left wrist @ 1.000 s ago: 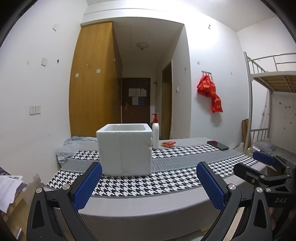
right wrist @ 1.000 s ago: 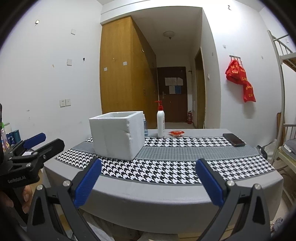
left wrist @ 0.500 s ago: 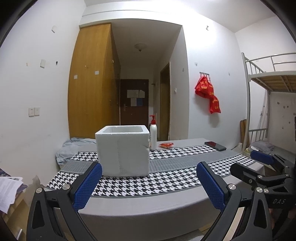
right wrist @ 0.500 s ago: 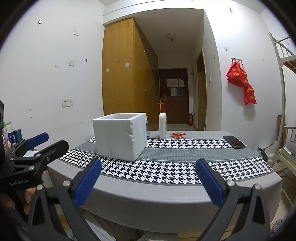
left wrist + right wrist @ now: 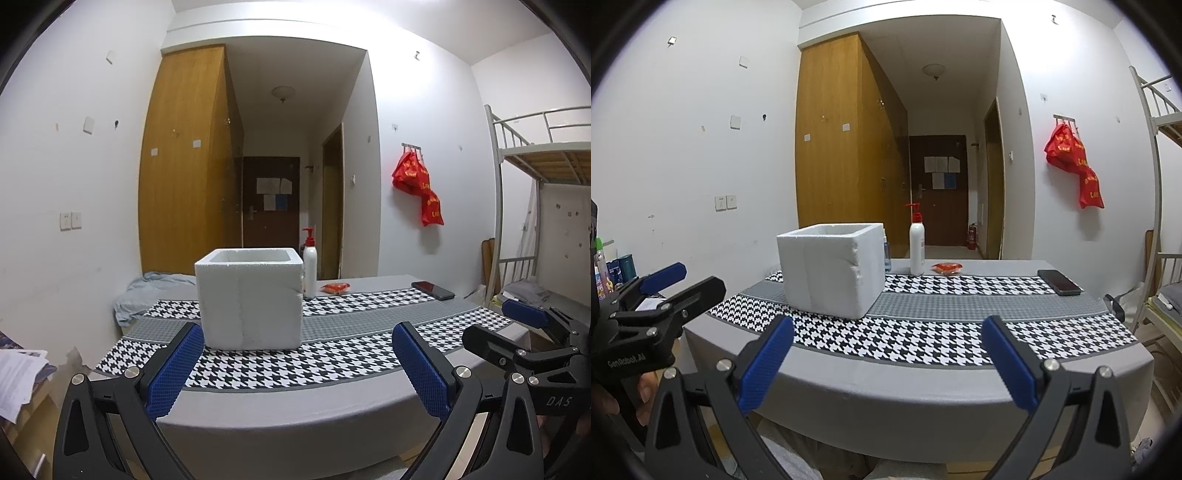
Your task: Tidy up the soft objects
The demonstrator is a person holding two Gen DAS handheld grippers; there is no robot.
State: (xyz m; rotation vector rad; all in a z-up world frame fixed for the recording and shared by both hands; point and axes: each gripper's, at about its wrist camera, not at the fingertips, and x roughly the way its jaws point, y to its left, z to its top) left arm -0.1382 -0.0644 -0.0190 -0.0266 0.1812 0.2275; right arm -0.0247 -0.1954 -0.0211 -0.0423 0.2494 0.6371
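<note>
At the desk's (image 5: 295, 410) far left corner, a crumpled pale blue cloth (image 5: 147, 291), bunched against the wall and spilling past the end of the houndstooth runner (image 5: 332, 363). Just right of it, on the runner toward the left end, a white foam box (image 5: 251, 299), upright, open at the top, contents not visible from either view. Behind the box's right rear corner, a white pump bottle (image 5: 309, 269) with a red pump, upright, close to the box; touching or not, cannot tell. Further right along the far edge, a small red packet (image 5: 334, 287), flat on the grey cover, apart from the bottle. Near the far right corner, a dark phone (image 5: 432, 290), flat, well apart from the packet. Short of the near edge, left gripper (image 5: 296, 332) level and facing the box, blue pads spread wide, holding nothing, touching nothing. To its right, right gripper (image 5: 888, 325) likewise level short of the near edge, pads wide apart, empty, facing the middle of the runner. No contact with the cloth from either claw; well apart from it.
</note>
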